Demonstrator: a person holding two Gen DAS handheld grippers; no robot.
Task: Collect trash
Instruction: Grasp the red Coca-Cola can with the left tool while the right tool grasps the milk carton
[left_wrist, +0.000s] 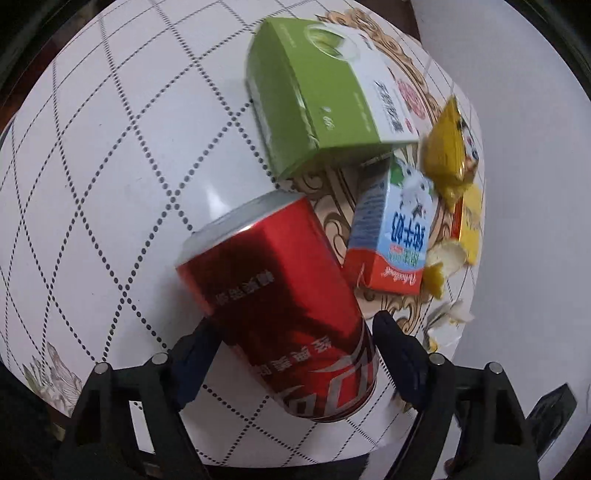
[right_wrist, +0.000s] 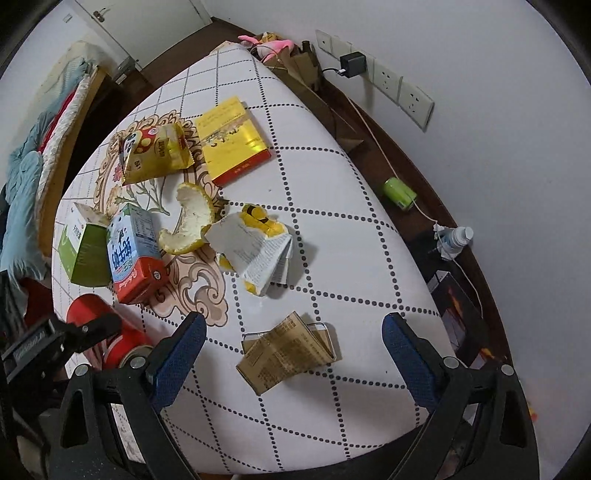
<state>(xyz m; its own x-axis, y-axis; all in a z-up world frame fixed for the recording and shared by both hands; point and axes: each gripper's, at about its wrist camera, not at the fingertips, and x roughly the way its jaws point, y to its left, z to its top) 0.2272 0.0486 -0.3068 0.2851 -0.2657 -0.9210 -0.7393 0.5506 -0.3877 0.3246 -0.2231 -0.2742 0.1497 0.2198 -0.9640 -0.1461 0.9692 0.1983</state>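
Left wrist view. The left gripper (left_wrist: 295, 343) straddles a red can (left_wrist: 277, 310) lying on its side on the table (left_wrist: 110, 166); its jaws stand fairly wide, with the can between them, and whether the pads already press on its wall cannot be told. Beyond the can lie a green box (left_wrist: 317, 99), a milk carton (left_wrist: 391, 236), a yellow snack bag (left_wrist: 448, 144) and scraps of orange peel (left_wrist: 445, 258).

Right wrist view. The right gripper (right_wrist: 293, 354) hangs with its jaws wide and nothing in them, above a folded brown paper (right_wrist: 288, 354). Farther off lie a crumpled leaflet (right_wrist: 258, 247), a yellow packet (right_wrist: 232, 138) and the same peel, bag, carton and boxes (no bin or bag for the trash appears in either view).

Progress. Judging by the litter spread over the table, collection seems barely begun: nothing is seen gathered, and the can and the paper look to be the first picks.
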